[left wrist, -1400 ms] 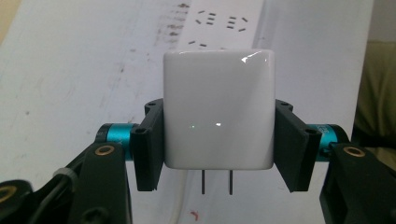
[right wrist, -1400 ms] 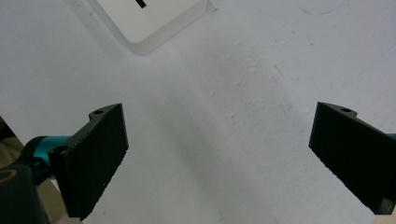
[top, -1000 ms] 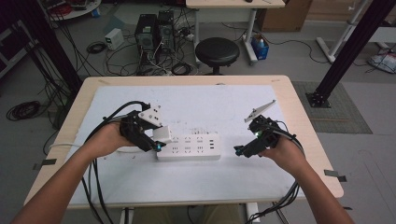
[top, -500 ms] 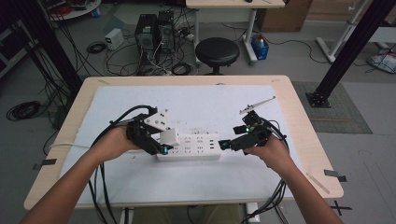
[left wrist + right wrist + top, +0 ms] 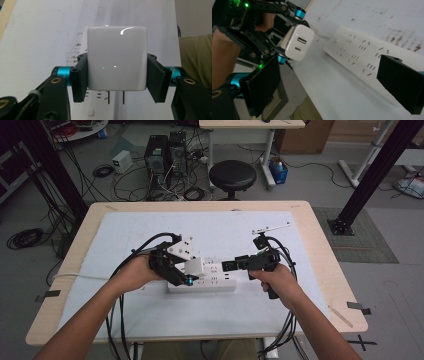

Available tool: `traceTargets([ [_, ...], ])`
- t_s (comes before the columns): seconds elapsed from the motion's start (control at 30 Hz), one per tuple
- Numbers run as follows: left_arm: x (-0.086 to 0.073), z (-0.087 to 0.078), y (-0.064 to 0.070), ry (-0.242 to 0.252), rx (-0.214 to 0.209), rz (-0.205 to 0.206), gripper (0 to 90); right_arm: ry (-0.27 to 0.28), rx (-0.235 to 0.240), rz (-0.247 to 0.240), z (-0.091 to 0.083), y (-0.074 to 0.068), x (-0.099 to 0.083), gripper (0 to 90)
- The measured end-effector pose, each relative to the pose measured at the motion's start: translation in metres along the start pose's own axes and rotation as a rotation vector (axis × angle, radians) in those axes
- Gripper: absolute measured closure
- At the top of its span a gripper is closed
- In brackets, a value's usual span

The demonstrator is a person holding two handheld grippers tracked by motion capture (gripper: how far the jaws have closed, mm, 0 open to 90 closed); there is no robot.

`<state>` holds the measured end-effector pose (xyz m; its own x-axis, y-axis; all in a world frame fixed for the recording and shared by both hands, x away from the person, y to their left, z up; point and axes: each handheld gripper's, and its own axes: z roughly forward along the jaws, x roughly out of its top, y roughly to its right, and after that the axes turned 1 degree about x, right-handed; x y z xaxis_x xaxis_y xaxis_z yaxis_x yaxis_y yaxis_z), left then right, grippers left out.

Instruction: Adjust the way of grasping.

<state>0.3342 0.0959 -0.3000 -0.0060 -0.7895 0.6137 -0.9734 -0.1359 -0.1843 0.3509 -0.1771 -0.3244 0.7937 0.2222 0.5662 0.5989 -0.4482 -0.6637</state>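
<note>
The left tool (image 5: pixel 117 75) is clamped on a charger (image 5: pixel 116 58), its flat pads pressed to opposite sides so the prongs are kept pointing down over the strip (image 5: pixel 202 282). The charger is a glossy white rounded cube, with two ports seen in the right gripper view. The right tool (image 5: pixel 332 87) is held apart, jaws straddling the strip's right end, probably to steady it. The strip, matte white and slotted, lies mid-table (image 5: pixel 310 220).
</note>
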Motion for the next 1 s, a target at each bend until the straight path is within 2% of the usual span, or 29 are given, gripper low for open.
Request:
traceTargets([
  [0.13, 0.005, 0.005, 0.000, 0.015, -0.005, 0.002, 42.4, -0.004, 0.033, 0.041, 0.006, 0.002, 0.003, 5.7],
  [0.33, 0.011, 0.010, 0.000, 0.033, -0.005, 0.007, 42.4, -0.012, 0.050, 0.083, 0.012, 0.005, 0.005, 7.2],
  [0.4, 0.012, 0.012, -0.001, 0.029, -0.004, 0.014, 42.4, -0.019, 0.058, 0.096, 0.014, 0.005, 0.006, 15.0],
  [0.57, 0.013, 0.015, -0.002, 0.024, -0.005, 0.020, 42.4, -0.019, 0.087, 0.135, 0.019, 0.008, 0.007, 15.2],
  [0.7, 0.014, 0.017, -0.001, 0.023, -0.002, 0.024, 42.4, -0.044, 0.112, 0.189, 0.024, 0.010, 0.007, 17.0],
  [0.73, 0.015, 0.017, -0.001, 0.024, -0.002, 0.023, 42.4, -0.050, 0.113, 0.198, 0.026, 0.011, 0.008, 20.3],
  [0.9, 0.016, 0.019, -0.001, 0.022, 0.003, 0.030, 42.4, -0.057, 0.127, 0.241, 0.033, 0.013, 0.007, 25.8],
  [1.0, 0.015, 0.020, 0.000, 0.017, 0.012, 0.036, 42.4, -0.065, 0.154, 0.271, 0.037, 0.014, 0.007, 30.9],
])
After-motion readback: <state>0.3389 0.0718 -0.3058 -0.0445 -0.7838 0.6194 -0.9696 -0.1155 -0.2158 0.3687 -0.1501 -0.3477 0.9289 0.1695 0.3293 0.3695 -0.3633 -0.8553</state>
